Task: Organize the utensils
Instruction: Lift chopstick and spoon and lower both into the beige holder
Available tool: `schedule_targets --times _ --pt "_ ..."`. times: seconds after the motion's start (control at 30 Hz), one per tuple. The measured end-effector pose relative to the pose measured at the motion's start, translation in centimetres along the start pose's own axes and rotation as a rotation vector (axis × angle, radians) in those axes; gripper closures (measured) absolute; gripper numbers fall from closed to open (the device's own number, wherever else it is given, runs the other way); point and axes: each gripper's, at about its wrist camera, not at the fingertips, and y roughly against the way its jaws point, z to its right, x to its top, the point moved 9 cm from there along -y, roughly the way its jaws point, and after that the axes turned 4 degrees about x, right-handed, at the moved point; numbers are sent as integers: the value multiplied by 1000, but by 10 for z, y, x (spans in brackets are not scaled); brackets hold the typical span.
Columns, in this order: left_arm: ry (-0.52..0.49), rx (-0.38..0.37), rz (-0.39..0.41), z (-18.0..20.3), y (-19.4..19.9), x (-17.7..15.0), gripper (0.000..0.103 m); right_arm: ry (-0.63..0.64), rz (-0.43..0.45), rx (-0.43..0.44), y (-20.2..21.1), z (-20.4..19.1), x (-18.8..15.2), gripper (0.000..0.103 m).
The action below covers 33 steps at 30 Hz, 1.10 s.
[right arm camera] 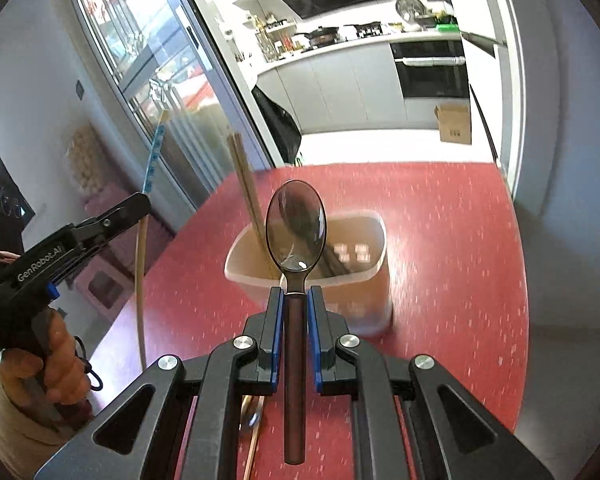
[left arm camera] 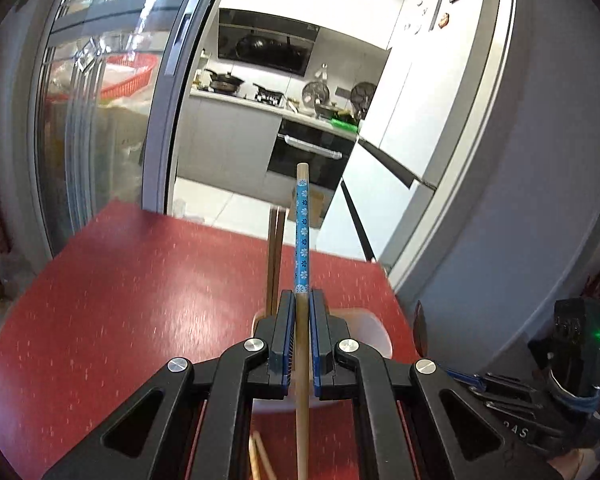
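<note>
My left gripper is shut on a wooden chopstick with a blue flowered top, held upright above the table. It also shows in the right wrist view, held by the left gripper at far left. My right gripper is shut on a dark metal spoon with a brown handle, bowl up, just in front of a translucent utensil holder. The holder has a pair of wooden chopsticks leaning in it and dark utensils inside. The holder's rim shows behind the left fingers.
The red speckled table ends at the far edge by a kitchen doorway. More wooden chopsticks lie on the table below my left gripper, and some below my right. A glass sliding door stands at left.
</note>
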Motion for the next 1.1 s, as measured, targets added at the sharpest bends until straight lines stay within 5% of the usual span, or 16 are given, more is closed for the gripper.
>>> schedule_targets --times 0.6,1.1 --pt "33 100 191 -4 -69 55 68 50 120 28 -52 20 81 90" --pt "31 188 317 -12 -88 36 68 328 181 -95 -107 19 62 91"
